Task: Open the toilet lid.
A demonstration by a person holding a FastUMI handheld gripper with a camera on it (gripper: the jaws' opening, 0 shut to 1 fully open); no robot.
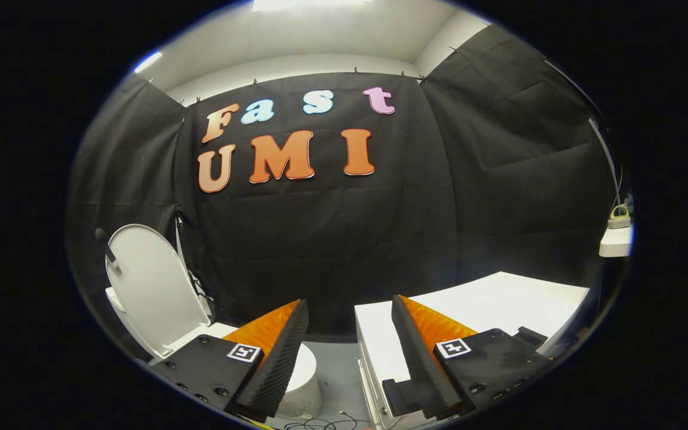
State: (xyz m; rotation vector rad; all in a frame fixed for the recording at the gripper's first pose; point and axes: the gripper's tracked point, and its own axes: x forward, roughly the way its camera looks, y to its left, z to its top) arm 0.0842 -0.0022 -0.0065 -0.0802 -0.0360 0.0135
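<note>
A: Where does the toilet lid [153, 286] stand?

B: Raised upright on the far left, leaning back toward the black cloth wall [332, 239], well beyond the left finger.

A: And the gripper [349, 310]?

B: Its fingers are spread wide apart, nothing between them. A white table [499, 298] lies under and beyond the right finger; grey floor [338, 370] with cables [320, 424] shows in the gap.

Gripper camera is riding behind the gripper [349, 310], looking level along its parted fingers toward the booth wall [332, 239]; toilet lid [153, 286] (upright) is sitting off left, white table [499, 298] near right.
</note>
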